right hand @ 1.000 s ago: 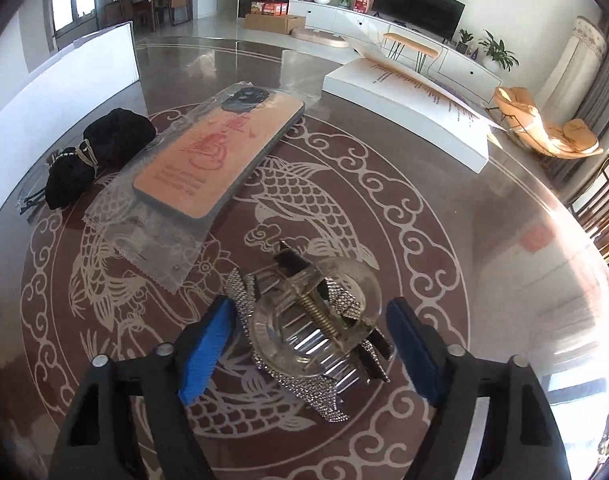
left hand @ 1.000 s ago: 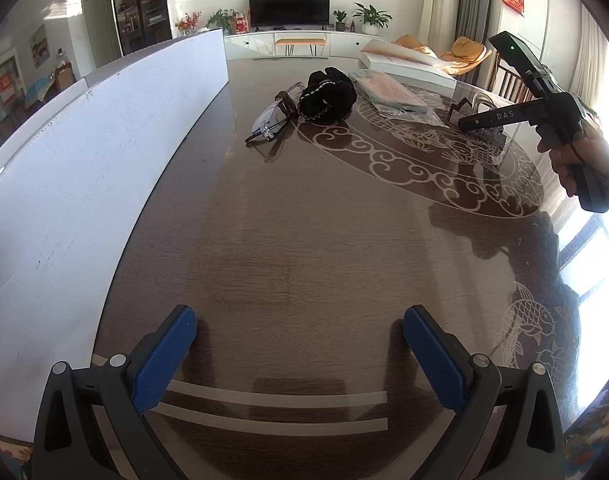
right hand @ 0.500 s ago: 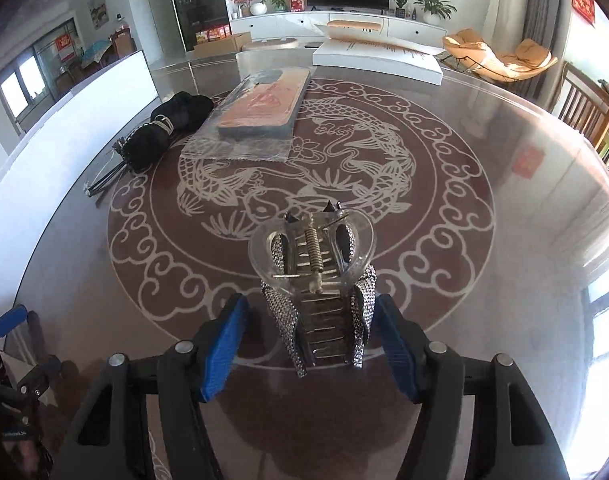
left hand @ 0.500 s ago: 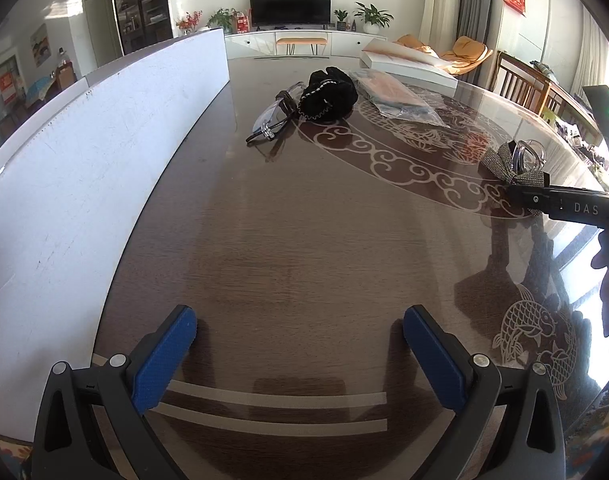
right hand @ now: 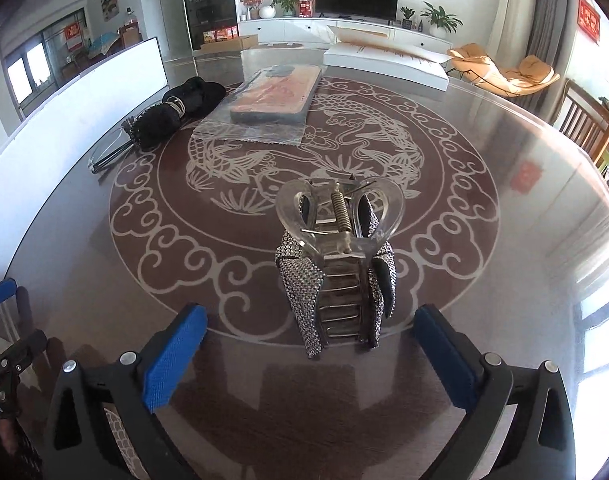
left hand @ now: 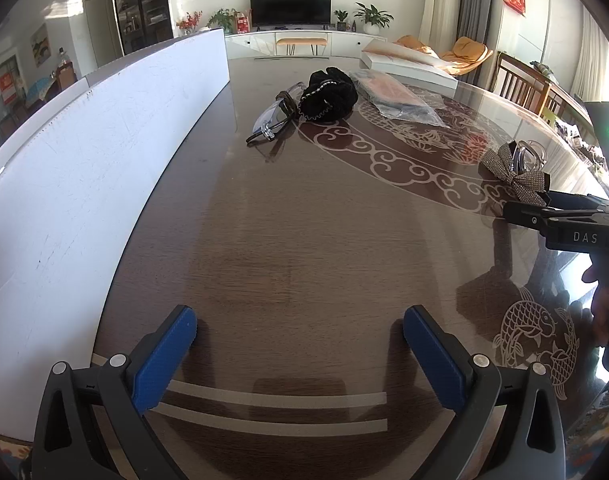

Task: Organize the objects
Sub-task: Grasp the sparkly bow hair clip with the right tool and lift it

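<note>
From the left wrist view we see our left claw (left hand: 300, 354) at the bottom of the frame, its two blue pads spread wide over bare wood, with nothing between them. The desk (left hand: 304, 240) fills the middle, and a white board (left hand: 88, 168) stands along its edge at the left. In the upper middle lie one pair of glasses (left hand: 274, 118) and, touching them on the right, one black scrunchie (left hand: 327, 95). Just right of the scrunchie lies one clear plastic bag (left hand: 400, 102) with a single orange phone case inside it. Behind that, at the top, lies one white box (left hand: 408, 68). At the right edge sits one glittery hair clip (left hand: 518, 172), resting on the desk just ahead of the tips of our right claw (left hand: 552, 210), which comes in from the right edge.

From the right wrist view, our right claw (right hand: 310, 346) spans the bottom of the frame, its jaws opening wide; the hair clip (right hand: 338, 264) stands on the desk (right hand: 524, 240) between the two blue pads, clear of both. In the upper middle the bag (right hand: 264, 120) holds the one phone case (right hand: 276, 94), whose far end lies outside the bag's lower flap. Left of it sit the scrunchie (right hand: 176, 114) and the glasses (right hand: 108, 156), and the white box (right hand: 384, 62) lies at the top.
</note>
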A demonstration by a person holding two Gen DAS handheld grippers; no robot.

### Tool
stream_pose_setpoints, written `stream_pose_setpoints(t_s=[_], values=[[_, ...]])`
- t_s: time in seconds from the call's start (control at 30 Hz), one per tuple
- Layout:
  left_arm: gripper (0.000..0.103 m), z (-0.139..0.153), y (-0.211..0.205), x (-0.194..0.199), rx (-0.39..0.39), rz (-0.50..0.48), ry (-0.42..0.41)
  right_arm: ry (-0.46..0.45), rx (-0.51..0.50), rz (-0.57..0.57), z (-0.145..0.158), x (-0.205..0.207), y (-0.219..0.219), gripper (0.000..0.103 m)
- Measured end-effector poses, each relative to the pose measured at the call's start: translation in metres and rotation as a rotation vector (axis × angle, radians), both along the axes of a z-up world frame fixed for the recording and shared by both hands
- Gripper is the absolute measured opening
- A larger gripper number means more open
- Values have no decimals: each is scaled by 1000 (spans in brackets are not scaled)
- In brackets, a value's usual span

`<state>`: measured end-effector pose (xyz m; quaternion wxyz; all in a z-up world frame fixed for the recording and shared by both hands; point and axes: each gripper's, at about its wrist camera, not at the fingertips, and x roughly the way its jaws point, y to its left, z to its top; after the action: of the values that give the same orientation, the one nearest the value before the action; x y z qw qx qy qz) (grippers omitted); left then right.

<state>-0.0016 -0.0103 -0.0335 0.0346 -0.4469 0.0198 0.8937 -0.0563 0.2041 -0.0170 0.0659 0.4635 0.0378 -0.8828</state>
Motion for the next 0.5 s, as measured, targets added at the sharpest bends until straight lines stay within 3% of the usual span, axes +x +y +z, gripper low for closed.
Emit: stream_pose_setpoints(t_s=[0.5], values=[[103,0,0,0,0,-1,-1,2,3,-3,0,0,0,103]])
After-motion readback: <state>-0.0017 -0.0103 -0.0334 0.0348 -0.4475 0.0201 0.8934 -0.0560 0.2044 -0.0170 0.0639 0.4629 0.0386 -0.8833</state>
